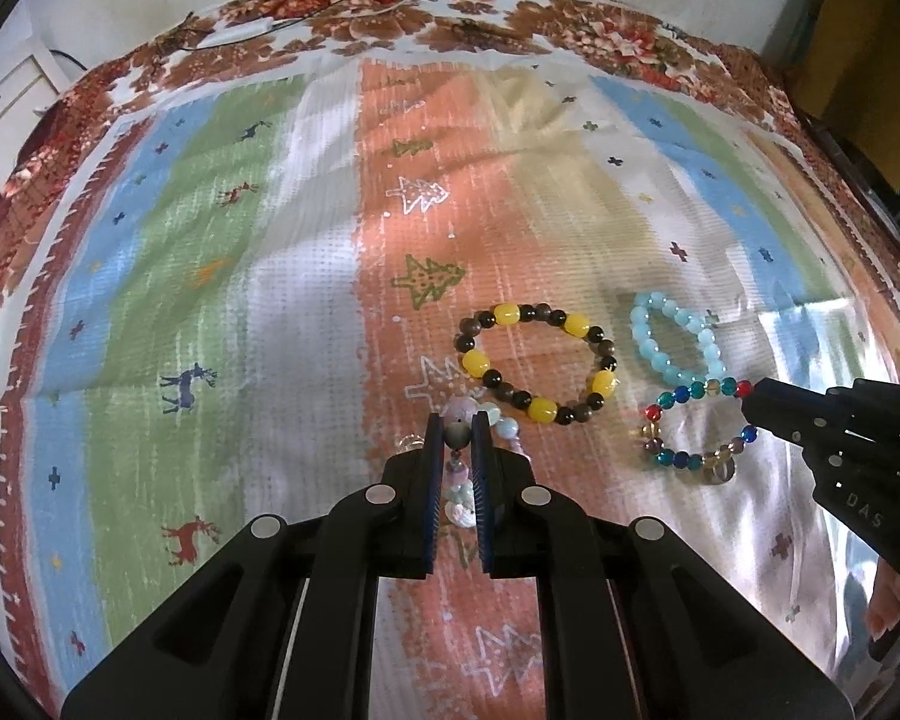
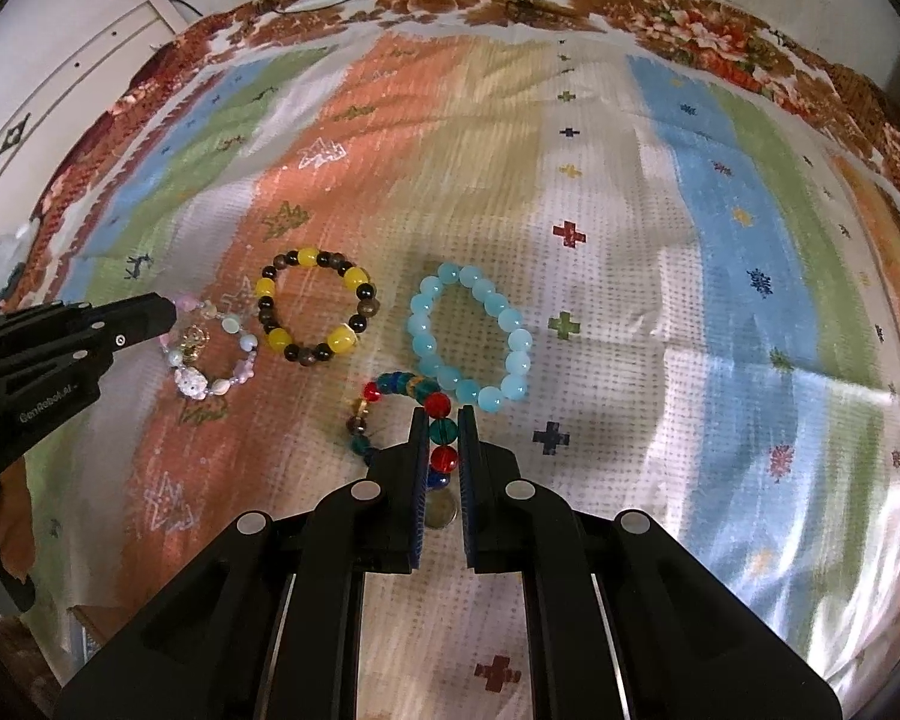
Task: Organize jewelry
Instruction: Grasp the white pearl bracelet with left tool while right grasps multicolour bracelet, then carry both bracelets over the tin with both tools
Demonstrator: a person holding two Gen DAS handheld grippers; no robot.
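left gripper (image 1: 456, 429): jaws clamped on pastel bracelet (image 2: 210, 354), left end of the row
right gripper (image 2: 437, 426): jaws clamped on multicolor bracelet (image 2: 390, 414), near edge of desk (image 2: 630, 276)
yellow-dark bracelet (image 2: 315, 312): flat, mid-row
aqua bracelet (image 2: 471, 339): flat, touching the multicolor one
progress: four bracelets roughly lined up; two still being positioned, likely mid-task

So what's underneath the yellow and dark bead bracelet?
The yellow-and-dark round-bead bracelet lies flat on the striped, patterned plastic tablecloth; whatever is beneath that cloth is covered.
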